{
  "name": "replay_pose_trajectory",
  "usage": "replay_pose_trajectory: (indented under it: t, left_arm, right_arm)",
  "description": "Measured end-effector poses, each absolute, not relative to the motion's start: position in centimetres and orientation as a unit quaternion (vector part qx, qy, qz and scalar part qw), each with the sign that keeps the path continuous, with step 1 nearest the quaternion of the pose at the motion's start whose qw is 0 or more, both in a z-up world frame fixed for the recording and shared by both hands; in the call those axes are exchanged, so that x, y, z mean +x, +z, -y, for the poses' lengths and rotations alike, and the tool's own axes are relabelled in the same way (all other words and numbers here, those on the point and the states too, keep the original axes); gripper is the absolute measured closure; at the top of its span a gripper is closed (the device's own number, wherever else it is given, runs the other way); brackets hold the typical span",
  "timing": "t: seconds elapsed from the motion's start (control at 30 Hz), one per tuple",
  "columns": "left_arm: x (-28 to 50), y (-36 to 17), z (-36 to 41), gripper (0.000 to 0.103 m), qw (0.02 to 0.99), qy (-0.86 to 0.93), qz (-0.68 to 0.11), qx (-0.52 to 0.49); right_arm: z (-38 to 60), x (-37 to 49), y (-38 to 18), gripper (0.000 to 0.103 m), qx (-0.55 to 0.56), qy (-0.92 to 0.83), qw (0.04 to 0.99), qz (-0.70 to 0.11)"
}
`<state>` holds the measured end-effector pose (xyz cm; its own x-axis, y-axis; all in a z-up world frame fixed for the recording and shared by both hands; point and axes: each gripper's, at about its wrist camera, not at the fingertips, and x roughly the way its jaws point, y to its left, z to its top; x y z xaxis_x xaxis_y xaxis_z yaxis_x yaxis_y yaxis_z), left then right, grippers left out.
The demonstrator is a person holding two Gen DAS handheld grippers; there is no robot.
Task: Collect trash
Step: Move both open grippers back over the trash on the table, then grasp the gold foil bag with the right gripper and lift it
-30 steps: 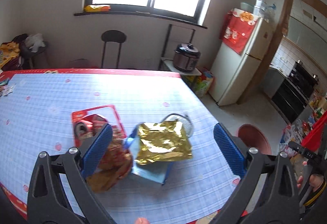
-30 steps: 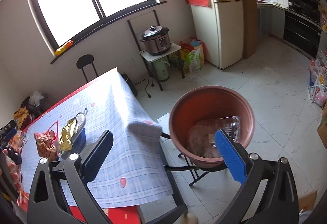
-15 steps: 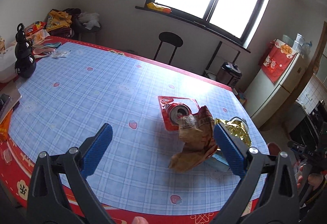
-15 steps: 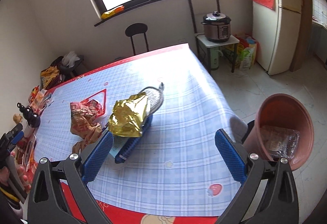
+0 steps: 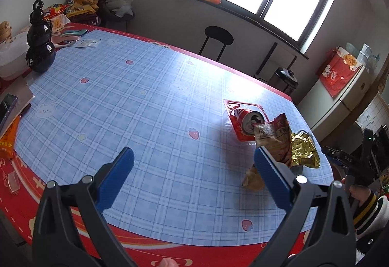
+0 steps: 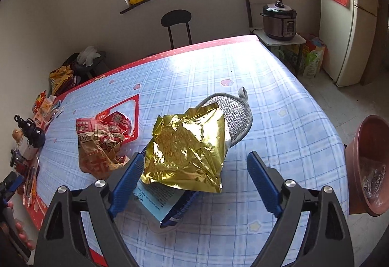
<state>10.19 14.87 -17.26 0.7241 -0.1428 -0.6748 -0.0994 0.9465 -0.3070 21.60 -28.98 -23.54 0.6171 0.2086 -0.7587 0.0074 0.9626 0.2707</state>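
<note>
gold wrapper (image 6: 187, 142) on table (image 6: 279, 101), atop blue packet (image 6: 155, 201) (crumpled) | right gripper (image 6: 192, 184) wide, empty, over wrapper | left gripper (image 5: 192, 177) wide, empty, left of wrapper | bin (image 6: 364, 169) right of wrapper

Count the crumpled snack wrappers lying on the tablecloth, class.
2. The gold foil bag lies between the right tongs, on top of a blue packet. The red-and-tan snack wrapper lies left of it. More may be hidden underneath.
</note>
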Motion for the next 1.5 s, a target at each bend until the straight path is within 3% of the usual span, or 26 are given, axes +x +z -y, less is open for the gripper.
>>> replay_pose_trajectory:
  t: [0.3,0.4,0.47,0.77,0.83,1.17,1.5]
  left_arm:
    - [11.6,-18.3,-15.3,0.005,0.909,-0.039,-0.389,-0.145]
    - [12.1,-18.3,-14.7,0.005,0.909,-0.050,-0.389,-0.138]
    - [12.4,-18.2,-14.1,0.005,0.909,-0.058,-0.390,-0.134]
    - [12.9,-18.4,-11.8,0.005,0.906,-0.073,-0.397,-0.129]
    - [12.9,-18.4,-11.5,0.005,0.903,-0.073,-0.401,-0.137]
    - [13.0,-18.3,-7.9,0.006,0.898,-0.114,-0.400,-0.141]
    - [14.6,-21.4,-1.5,0.006,0.879,-0.188,-0.432,-0.072]
  right_arm:
    - [29.3,22.7,-27.7,0.027,0.186,0.025,0.869,-0.458]
    - [29.5,22.6,-28.0,0.039,0.198,0.032,0.865,-0.459]
    - [29.7,22.3,-28.0,0.054,0.209,0.038,0.863,-0.459]
    - [30.1,20.1,-24.8,0.074,0.230,0.070,0.872,-0.425]
    - [29.9,19.6,-23.9,0.092,0.225,0.081,0.875,-0.421]
    - [30.2,16.7,-19.6,0.095,0.205,0.123,0.896,-0.375]
    - [32.4,12.8,-15.9,0.095,0.192,0.112,0.915,-0.338]
